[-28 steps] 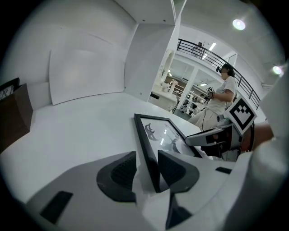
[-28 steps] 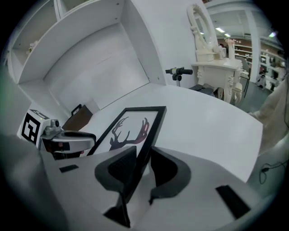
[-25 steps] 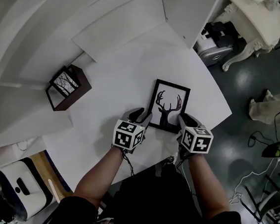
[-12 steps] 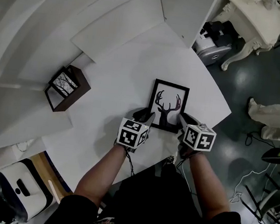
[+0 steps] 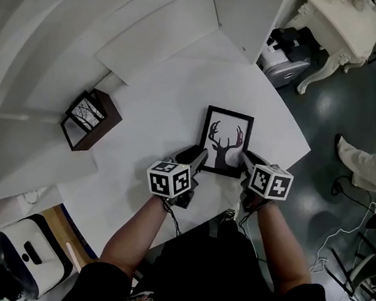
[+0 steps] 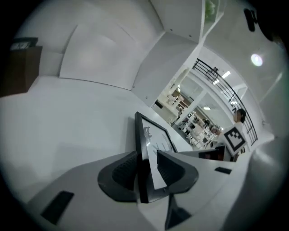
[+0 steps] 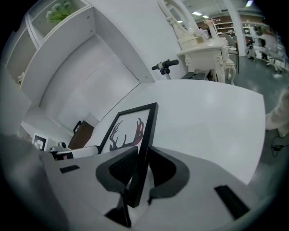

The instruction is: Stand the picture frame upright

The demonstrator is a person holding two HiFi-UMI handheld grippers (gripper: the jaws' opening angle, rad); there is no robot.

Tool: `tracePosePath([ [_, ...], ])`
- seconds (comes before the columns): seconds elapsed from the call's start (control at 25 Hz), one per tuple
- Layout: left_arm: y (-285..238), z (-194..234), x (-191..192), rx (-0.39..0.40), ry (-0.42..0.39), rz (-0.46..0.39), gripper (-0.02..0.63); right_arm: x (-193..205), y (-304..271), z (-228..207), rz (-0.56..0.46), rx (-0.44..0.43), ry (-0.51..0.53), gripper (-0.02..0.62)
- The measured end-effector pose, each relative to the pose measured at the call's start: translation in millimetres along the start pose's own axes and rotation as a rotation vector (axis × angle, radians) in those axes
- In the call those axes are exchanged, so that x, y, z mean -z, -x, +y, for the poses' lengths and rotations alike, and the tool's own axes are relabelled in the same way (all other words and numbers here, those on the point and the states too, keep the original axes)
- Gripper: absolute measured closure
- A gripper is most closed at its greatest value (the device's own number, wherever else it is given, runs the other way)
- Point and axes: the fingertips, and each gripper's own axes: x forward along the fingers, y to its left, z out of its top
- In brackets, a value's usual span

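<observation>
Describer: Since a second ago both tools have edged further onto the picture frame (image 5: 227,140), and the marker cube (image 5: 169,180) on the left one has dropped toward 7 o'clock. The frame lies mid-table (image 5: 160,97). The left tool (image 5: 197,159) pinches its 7 o'clock corner, and the right tool (image 5: 246,158) pinches its 5 o'clock corner.

Asker: Risks? Any writing?

Describer: Thin corner grips may let it swing or slip while tipping up. No back prop shows, so it might topple. Nothing is readable; there is only a deer silhouette.

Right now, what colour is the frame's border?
Black; the frame shows best in the head view.
</observation>
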Motion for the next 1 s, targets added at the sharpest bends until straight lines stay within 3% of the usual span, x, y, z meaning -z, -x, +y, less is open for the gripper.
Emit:
tracePosePath([
  [0.24,9,-5,-6,0.181,0.388,-0.124,0.468,-3,1,0,-0.005,-0.019,-0.010,0.523],
  [0.32,9,-7,-8,0.223,0.462,-0.146,0.460,-3,0,0,-0.001,-0.026,-0.016,0.525],
  [0.48,3,-6,-5,0.231,0.510,-0.121,0.419,-5,2,-2,-0.020,-0.015,-0.032,0.526],
  [0.64,-8,-27,10,0.348,0.604,-0.008,0.416,-1,3,1,-0.006,-0.028,0.016,0.529],
  [0.76,-17,-41,16,0.350,0.537,0.037,0.417,3,2,5,-0.002,-0.011,0.055,0.531],
  [0.96,-20,-35,17,0.325,0.506,0.034,0.574,2,1,3,0.002,-0.019,0.035,0.532],
  [1.0,-19,-35,16,0.328,0.500,0.031,0.575,2,1,3,0.003,-0.020,0.042,0.531],
])
